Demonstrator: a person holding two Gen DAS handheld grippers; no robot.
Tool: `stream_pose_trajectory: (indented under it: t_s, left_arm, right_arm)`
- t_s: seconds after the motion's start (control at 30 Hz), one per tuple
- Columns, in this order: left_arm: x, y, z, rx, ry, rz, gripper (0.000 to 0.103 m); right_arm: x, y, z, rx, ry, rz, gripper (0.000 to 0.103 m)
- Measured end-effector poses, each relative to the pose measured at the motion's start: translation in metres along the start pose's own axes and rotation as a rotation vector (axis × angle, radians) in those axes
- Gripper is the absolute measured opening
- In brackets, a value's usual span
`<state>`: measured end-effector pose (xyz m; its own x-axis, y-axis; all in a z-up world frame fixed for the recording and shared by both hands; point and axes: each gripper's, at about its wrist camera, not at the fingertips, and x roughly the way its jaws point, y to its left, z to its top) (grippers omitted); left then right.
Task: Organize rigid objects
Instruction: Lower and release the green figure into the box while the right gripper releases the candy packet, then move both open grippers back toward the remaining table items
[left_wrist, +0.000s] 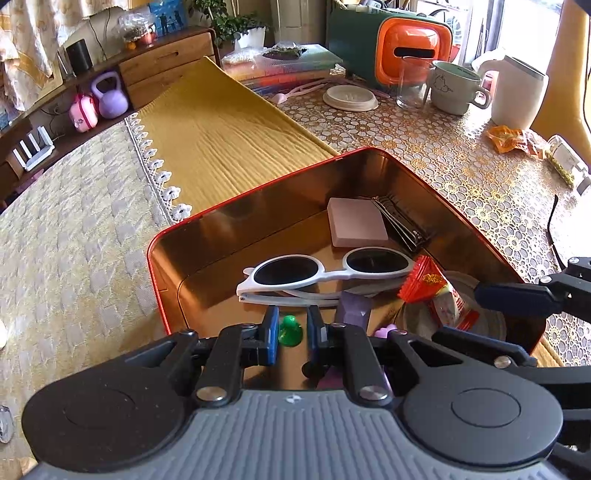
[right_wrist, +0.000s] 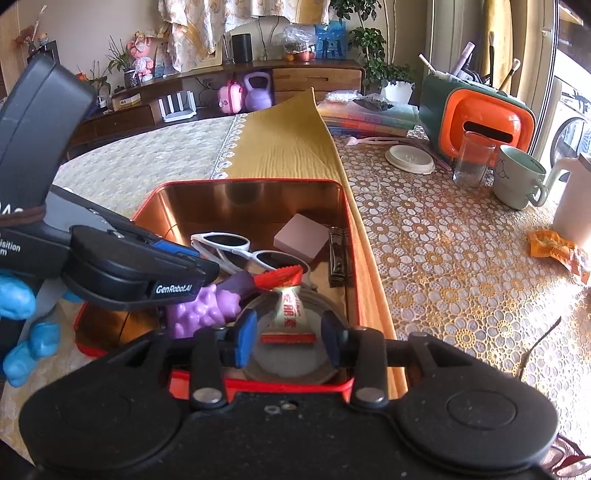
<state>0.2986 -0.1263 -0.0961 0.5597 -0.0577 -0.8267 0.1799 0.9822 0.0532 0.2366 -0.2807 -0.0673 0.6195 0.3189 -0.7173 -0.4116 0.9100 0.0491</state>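
Right gripper (right_wrist: 289, 338): low centre of the right wrist view, blue pads apart, nothing pinched; the candy lies between them without touching either.
Candy (right_wrist: 289, 308): white wrapper with red print, red crimped ends, the upper end twisted into a fan; it rests on a round grey metal lid (right_wrist: 291, 363) in the near right corner of the tin.
Left gripper (left_wrist: 290, 332): low centre of the left wrist view, pads drawn to their narrowest with a slim gap, holding nothing; a small green piece (left_wrist: 290, 328) on the tin floor shows through the gap.
Tin (left_wrist: 258, 192): red outside, copper-gold inside, open, mid-frame on the table.
Sunglasses (left_wrist: 325, 271): white frame, dark lenses, folded, centre of the tin.
Pink block (left_wrist: 356, 223): flat, at the far end, beside dark metal clips (left_wrist: 402, 221).
Purple toy (right_wrist: 201, 308): knobbly, left of the candy.
Gloved hand (right_wrist: 22, 325): blue, lower left of the right wrist view.
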Motion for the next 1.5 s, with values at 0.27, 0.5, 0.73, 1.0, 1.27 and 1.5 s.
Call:
stream_pose_trajectory:
  t_s: [0.27,0.5,0.73,1.0,1.27,1.5]
  left_arm:
    - [-0.014,0.003,-0.005,-0.015,-0.010,-0.007,0.015]
    - [-0.035,0.007,-0.010,-0.030,-0.045,-0.026,0.016]
    - [-0.057,0.017,-0.021,-0.056,-0.076,-0.037,0.016]
    - [-0.080,0.030,-0.037,-0.079,-0.108,-0.046,0.016]
    - [-0.106,0.048,-0.057,-0.116,-0.144,-0.059,0.016]
    - [-0.134,0.072,-0.083,-0.137,-0.201,-0.013,0.060]
  right_arm:
    - [-0.015,0.000,-0.002,0.019,-0.022,0.003,0.047]
    - [-0.030,0.001,-0.002,0.036,-0.038,0.012,0.051]
    - [-0.046,0.011,-0.002,0.020,-0.060,0.015,0.059]
    - [-0.064,0.031,0.000,0.000,-0.085,0.028,0.064]
    - [-0.075,0.053,0.002,-0.013,-0.103,0.066,0.068]
    - [-0.076,0.083,0.003,-0.049,-0.119,0.117,0.074]
